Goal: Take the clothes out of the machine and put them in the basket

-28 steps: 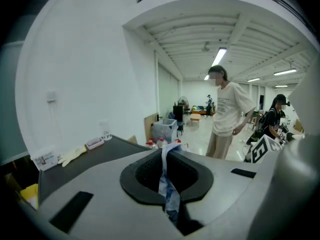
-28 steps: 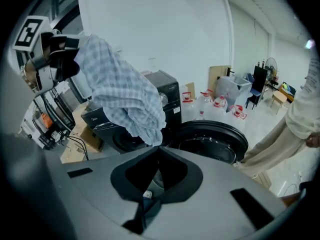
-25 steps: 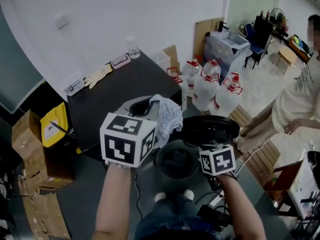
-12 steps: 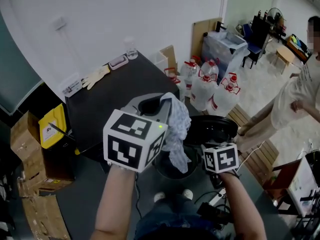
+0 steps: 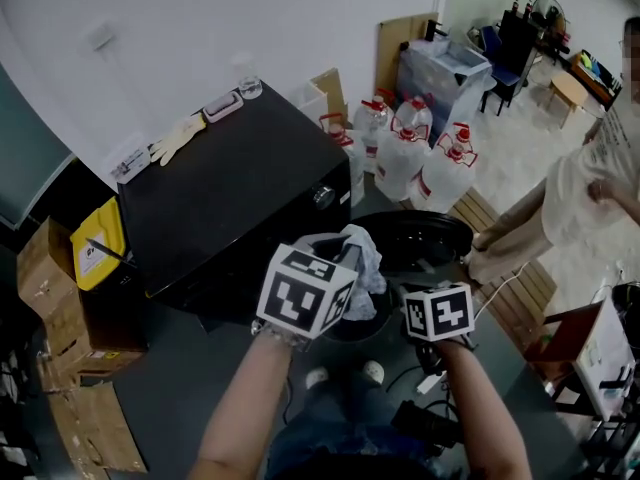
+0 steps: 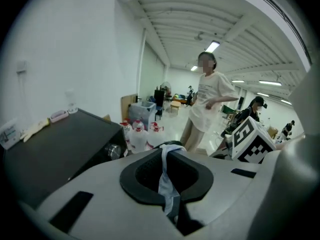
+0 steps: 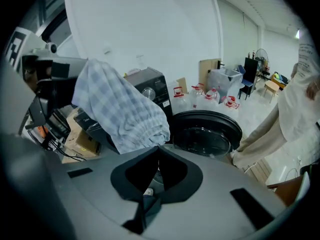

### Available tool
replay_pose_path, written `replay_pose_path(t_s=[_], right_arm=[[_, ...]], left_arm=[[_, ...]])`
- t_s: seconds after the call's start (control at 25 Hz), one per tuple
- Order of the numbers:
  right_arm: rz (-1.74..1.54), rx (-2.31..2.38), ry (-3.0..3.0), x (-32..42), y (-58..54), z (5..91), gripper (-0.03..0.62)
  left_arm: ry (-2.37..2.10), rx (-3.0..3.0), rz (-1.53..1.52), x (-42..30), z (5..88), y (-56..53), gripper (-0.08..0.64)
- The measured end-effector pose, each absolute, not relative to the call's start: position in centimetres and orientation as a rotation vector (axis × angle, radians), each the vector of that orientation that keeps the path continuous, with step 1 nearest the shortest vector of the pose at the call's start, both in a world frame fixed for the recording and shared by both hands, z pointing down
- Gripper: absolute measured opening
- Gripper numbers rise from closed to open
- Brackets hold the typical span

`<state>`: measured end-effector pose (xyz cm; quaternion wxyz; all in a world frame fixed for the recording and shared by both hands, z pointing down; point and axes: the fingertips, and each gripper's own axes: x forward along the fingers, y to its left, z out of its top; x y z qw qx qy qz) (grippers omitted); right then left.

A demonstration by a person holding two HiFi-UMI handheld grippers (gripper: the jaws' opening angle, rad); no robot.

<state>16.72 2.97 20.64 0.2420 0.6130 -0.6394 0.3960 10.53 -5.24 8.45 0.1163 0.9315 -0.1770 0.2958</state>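
Note:
My left gripper is shut on a light checked cloth, a thin strip of which is pinched between its jaws. The cloth hangs over the dark round basket on the floor in front of the black washing machine. The machine's round door stands open to the right. My right gripper is beside the basket, its jaws shut, with nothing clearly held. From the right gripper view the cloth hangs at the upper left, just beyond the jaws.
Large water bottles stand behind the machine's door. A person stands at the right on a wooden pallet. Cardboard boxes and a yellow box sit left of the machine. Gloves lie on its top.
My left gripper has come down with the cloth, from above the machine's front to just over the basket. The right gripper has barely shifted.

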Motion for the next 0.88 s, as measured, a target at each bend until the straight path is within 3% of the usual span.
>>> replay_pose_path(t_s=[0.32, 0.88], right_arm=[[1.185, 1.644, -1.715, 16.4, 4.6, 24.0, 0.003], [1.331, 1.590, -1.675, 15.9, 4.3, 30.8, 0.003]], left_arm=[[-0.452, 2.519, 1.086, 9.9, 19.3, -4.1, 0.009], [-0.542, 2.227, 1.167, 9.9, 34.8, -5.1, 0.009]])
